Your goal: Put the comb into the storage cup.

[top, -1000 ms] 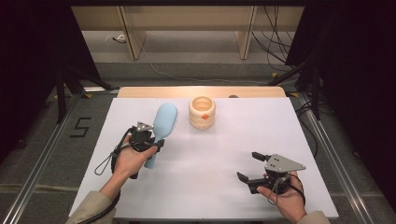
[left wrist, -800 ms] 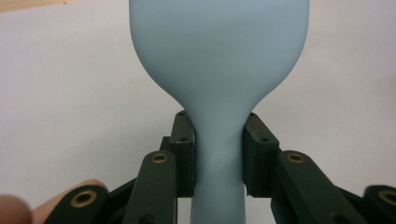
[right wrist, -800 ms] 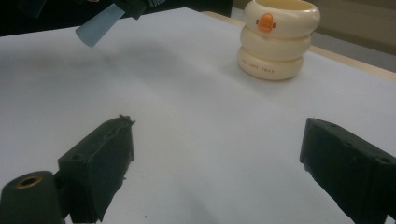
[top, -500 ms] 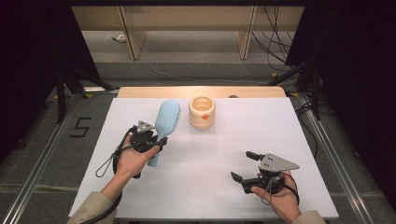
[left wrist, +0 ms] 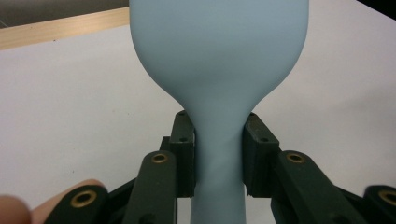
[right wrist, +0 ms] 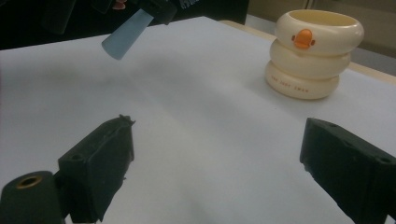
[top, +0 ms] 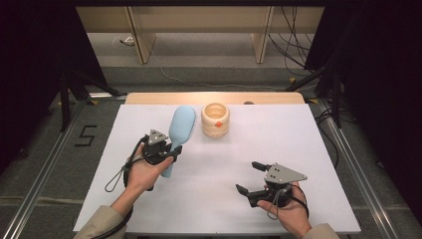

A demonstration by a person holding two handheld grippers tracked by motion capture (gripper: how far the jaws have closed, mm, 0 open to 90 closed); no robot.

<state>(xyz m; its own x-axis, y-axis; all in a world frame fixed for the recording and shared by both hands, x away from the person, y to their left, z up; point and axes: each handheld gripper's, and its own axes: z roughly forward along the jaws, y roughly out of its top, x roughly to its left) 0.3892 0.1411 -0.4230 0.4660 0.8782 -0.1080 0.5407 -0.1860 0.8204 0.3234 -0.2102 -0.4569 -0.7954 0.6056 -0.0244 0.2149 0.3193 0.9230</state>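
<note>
Left gripper view | hairbrush head cut off at top | bristles hidden

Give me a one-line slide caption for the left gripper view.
Left claw shut on the neck of the pale blue hairbrush, its jaws pressing both sides above the white table.

brush head cut by top edge | cup lettering too blurry to read | brush handle end hidden w/in jaws

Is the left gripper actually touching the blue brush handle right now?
Touching. The left gripper view shows the left gripper with both jaws pressed flat against the neck of the blue brush, no gap on either side.
</note>
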